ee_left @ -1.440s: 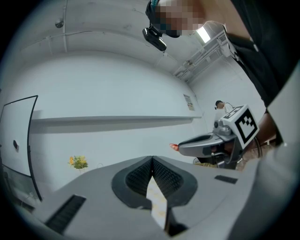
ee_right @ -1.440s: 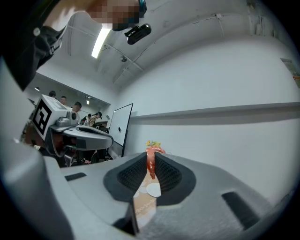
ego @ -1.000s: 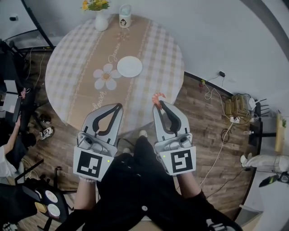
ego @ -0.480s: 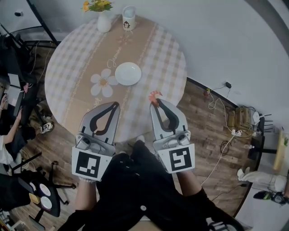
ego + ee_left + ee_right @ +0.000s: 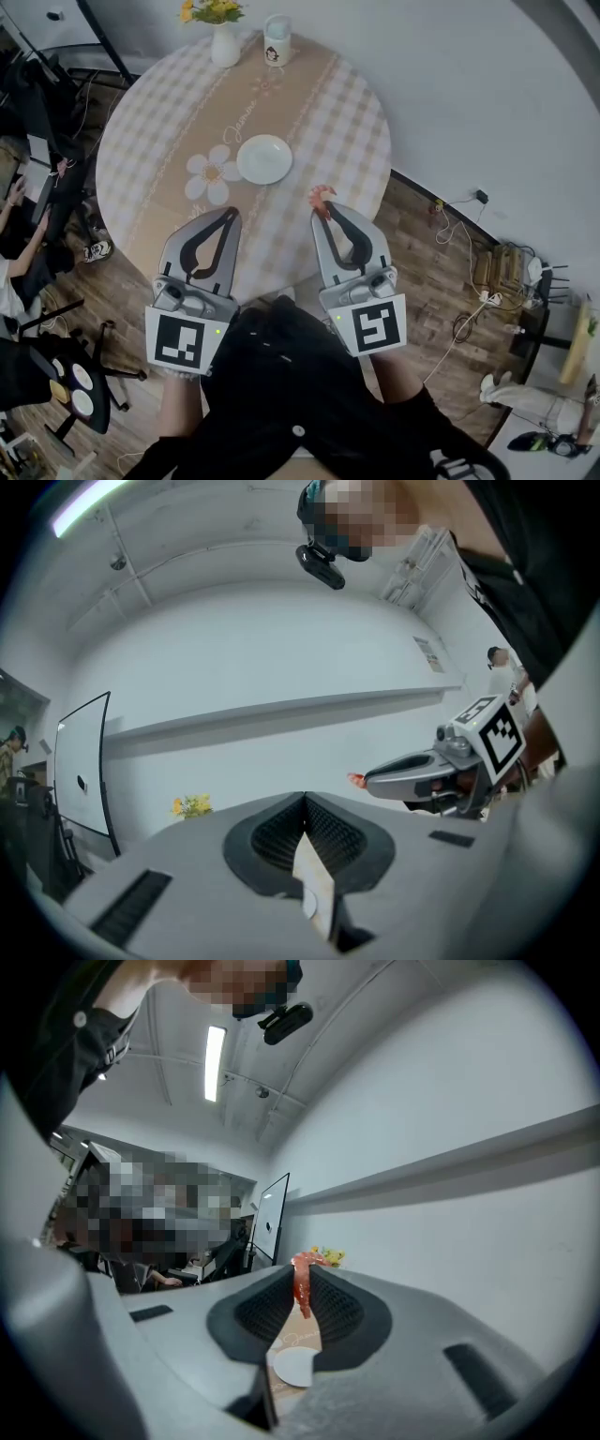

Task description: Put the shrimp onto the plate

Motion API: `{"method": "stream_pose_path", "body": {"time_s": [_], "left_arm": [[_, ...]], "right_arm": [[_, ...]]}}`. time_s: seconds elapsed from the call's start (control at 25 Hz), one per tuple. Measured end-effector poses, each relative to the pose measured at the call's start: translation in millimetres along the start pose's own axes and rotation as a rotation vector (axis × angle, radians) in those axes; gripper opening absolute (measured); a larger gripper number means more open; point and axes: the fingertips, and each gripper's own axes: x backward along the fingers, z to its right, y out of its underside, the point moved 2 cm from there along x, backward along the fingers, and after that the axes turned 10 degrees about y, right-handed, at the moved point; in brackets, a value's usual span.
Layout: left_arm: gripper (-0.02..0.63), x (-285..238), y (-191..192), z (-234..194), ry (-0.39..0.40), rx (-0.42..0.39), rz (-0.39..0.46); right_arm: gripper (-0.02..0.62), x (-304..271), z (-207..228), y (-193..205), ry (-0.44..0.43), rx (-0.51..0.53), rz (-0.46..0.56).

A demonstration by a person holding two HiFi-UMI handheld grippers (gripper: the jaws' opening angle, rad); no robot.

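Shrimp [image 5: 301,1283] pinched btw my R fingers [image 5: 373,246], poking past tips; L fingers [image 5: 180,251] pressed together, empty; plate [image 5: 264,158] on counter [image 5: 347,112] ahead of both.

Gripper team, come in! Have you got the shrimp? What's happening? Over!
Right gripper shut on shrimp, short of the plate. Left gripper shut, empty. Plate bare, mid-table. Vase and cup beyond plate, not in the way.

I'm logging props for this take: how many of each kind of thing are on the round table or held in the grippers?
Round white plate: 1
White vase of yellow flowers: 1
White mug with a printed figure: 1
Orange-red shrimp, pinched in the right gripper: 1
Total: 4
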Motion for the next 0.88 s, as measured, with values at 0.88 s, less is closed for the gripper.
{"method": "stream_pose_path", "body": {"time_s": [0.88], "left_arm": [[0.002,-4.9,3.9,-31.0,0.035,-0.013,0.014]], "right_arm": [[0.040,-30.5,-9.5,9.0,0.021,-0.002,-0.048]]}}
